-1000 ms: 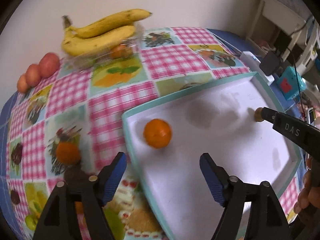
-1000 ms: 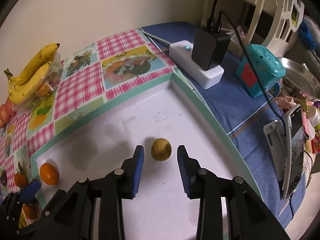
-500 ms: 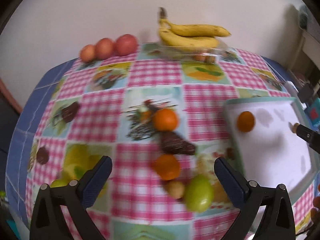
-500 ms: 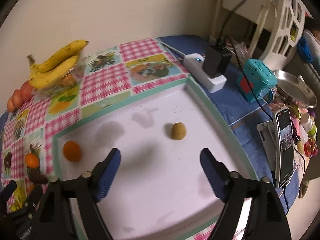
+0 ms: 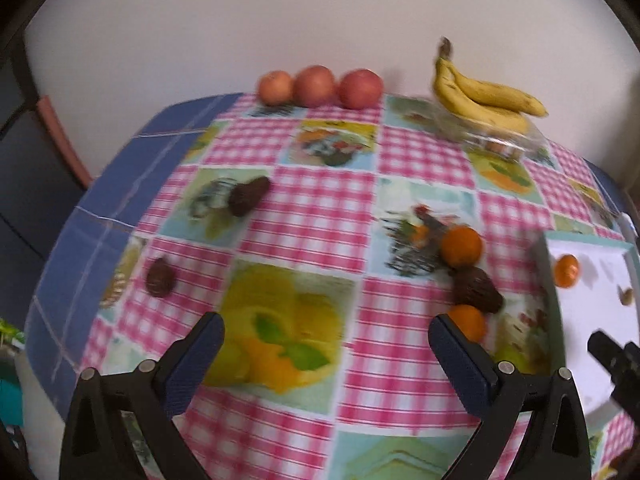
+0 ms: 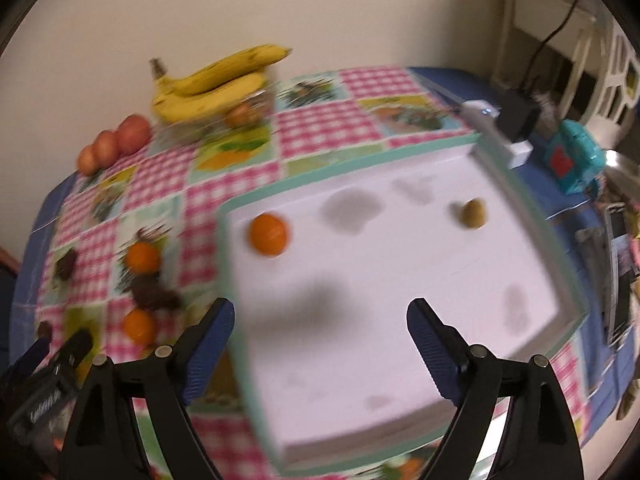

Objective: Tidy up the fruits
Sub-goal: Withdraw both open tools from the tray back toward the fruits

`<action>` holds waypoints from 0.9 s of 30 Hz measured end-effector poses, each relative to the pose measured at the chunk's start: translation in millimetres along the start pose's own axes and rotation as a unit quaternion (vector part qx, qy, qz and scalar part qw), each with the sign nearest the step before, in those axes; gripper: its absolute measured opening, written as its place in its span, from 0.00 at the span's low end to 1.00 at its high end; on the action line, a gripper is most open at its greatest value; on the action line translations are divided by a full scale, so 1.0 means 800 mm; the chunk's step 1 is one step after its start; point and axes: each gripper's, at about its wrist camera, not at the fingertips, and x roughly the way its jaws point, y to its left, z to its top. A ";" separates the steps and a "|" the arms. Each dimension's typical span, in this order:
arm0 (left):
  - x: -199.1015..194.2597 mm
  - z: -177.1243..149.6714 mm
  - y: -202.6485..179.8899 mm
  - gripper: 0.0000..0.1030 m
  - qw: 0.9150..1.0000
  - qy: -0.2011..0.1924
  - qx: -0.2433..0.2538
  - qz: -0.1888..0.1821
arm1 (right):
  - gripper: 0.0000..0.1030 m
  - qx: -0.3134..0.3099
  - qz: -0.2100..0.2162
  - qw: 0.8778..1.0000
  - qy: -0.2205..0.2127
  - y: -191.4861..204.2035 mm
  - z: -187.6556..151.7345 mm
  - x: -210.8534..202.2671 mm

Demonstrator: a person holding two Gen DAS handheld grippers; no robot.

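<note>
A white tray with a teal rim [image 6: 352, 168] holds an orange [image 6: 268, 234] at its left and a small olive-brown fruit [image 6: 473, 213] at its right; the tray's edge also shows in the left wrist view [image 5: 554, 304]. My left gripper [image 5: 326, 354] is open and empty over the checked tablecloth. Near it lie two oranges [image 5: 461, 246] [image 5: 466, 322] and dark brown scaly fruits [image 5: 476, 290] [image 5: 248, 196] [image 5: 159, 278]. My right gripper [image 6: 320, 344] is open and empty over the tray's near part.
Three red apples [image 5: 318, 86] and a banana bunch [image 5: 484, 100] on a clear box stand at the table's far edge by the wall. A white power strip [image 6: 500, 128], a teal box [image 6: 572, 160] and clutter lie right of the tray.
Both grippers have pulled back and swung left. The right gripper opened wide and left the olive-brown fruit on the tray. The left view now faces the loose fruits on the cloth.
</note>
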 end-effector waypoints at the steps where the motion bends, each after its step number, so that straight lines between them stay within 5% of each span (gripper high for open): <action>1: -0.001 0.000 0.006 1.00 1.000 -0.003 -0.004 0.012 | 0.86 -0.004 0.005 1.000 0.005 0.007 -0.003 0.001; 4: 0.001 0.005 0.025 1.00 0.999 0.001 -0.015 0.036 | 0.86 -0.026 0.005 0.999 0.017 0.038 -0.014 -0.001; 11: 0.009 0.007 0.076 1.00 0.997 0.037 -0.064 -0.012 | 0.86 -0.075 0.037 0.994 0.066 0.104 -0.028 0.003; 17: 0.010 0.010 0.114 1.00 0.997 0.010 -0.077 0.002 | 0.86 -0.061 0.046 0.996 0.054 0.142 -0.028 0.002; 21: 0.021 0.010 0.139 1.00 0.995 0.019 -0.101 -0.015 | 0.86 -0.041 0.076 0.995 0.050 0.151 -0.032 0.002; 27: 0.034 0.005 0.144 1.00 0.990 0.053 -0.123 -0.042 | 0.86 -0.054 0.063 0.996 0.031 0.155 -0.037 0.007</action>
